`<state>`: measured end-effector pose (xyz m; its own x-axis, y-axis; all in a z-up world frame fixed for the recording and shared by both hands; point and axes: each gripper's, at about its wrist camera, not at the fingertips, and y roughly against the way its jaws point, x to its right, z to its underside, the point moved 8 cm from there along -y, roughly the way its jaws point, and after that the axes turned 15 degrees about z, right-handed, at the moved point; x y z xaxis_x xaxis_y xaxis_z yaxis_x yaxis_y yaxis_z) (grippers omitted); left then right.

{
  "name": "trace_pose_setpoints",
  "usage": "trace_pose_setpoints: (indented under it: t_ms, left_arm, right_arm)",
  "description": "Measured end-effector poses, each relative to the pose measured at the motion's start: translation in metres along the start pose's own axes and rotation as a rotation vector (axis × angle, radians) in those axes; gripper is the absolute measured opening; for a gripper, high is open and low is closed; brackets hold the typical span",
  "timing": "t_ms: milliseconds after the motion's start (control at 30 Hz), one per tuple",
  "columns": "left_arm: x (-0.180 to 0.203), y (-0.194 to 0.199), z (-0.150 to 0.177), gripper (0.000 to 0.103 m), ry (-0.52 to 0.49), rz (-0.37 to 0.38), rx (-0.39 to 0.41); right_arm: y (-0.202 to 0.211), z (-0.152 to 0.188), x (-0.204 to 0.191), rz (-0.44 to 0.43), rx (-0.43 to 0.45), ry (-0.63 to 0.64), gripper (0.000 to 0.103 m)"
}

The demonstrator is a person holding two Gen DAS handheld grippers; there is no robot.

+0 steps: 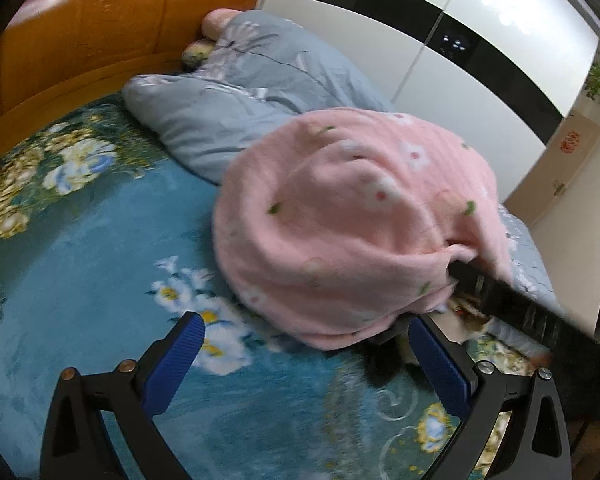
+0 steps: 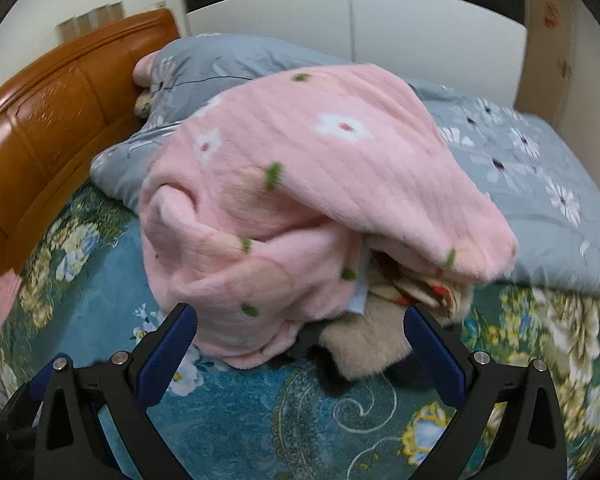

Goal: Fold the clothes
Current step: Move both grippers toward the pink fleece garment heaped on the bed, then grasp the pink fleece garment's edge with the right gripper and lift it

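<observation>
A pink fleece garment with white flowers (image 1: 340,220) lies heaped on the teal flowered bedspread (image 1: 100,260). In the right wrist view the pink garment (image 2: 300,200) sits bunched over a beige furry garment (image 2: 364,344) and a patterned cloth (image 2: 420,292). My left gripper (image 1: 306,344) is open, its fingers just in front of the pink heap's near edge. My right gripper (image 2: 300,332) is open and empty, with the near edge of the heap between its fingers. A black bar (image 1: 520,308) reaches into the heap from the right in the left wrist view.
A grey flowered duvet (image 2: 520,168) lies bunched behind the heap across the bed. An orange wooden headboard (image 1: 100,32) stands at the left. White wardrobe doors (image 1: 440,60) with a black band stand behind the bed. Bedspread (image 2: 300,420) shows in front of the grippers.
</observation>
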<state>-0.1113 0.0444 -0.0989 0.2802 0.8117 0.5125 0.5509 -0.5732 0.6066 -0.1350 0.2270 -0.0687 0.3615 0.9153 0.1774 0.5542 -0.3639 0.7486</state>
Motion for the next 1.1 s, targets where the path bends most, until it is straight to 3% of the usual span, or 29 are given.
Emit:
trace_pose_setpoints:
  t_ms: [167,333,433,467,600,700,900,1100]
  left_arm:
    - [-0.038,0.017,0.019,0.103,0.059,-0.058,-0.009]
    - [-0.072,0.042,0.026,0.103,0.131,-0.092,0.024]
    - [-0.088,0.056,0.028,0.103,0.158,-0.108,0.043]
    - [-0.092,0.06,0.029,0.103,0.165,-0.114,0.047]
    - [-0.106,0.075,0.032,0.103,0.185,-0.128,0.07]
    - [-0.11,0.08,0.036,0.103,0.223,-0.1,0.074]
    - [-0.111,0.086,0.047,0.103,0.253,-0.075,0.087]
    - [-0.115,0.092,0.061,0.103,0.318,-0.029,0.086]
  right_arm:
    - [-0.007,-0.029,-0.042,0.038,0.076,0.154,0.102]
    - [-0.028,-0.055,-0.086,0.134,0.153,0.304,0.097]
    - [-0.046,-0.064,-0.099,0.208,0.154,0.358,0.073]
    - [-0.051,-0.066,-0.096,0.238,0.14,0.355,0.053]
    - [-0.04,-0.076,-0.079,0.179,0.138,0.254,0.014]
    - [-0.022,-0.081,-0.071,0.149,0.167,0.215,0.009]
    - [0.053,-0.08,-0.067,0.123,0.324,0.203,0.008]
    - [0.116,-0.07,-0.032,0.005,0.384,0.122,0.008]
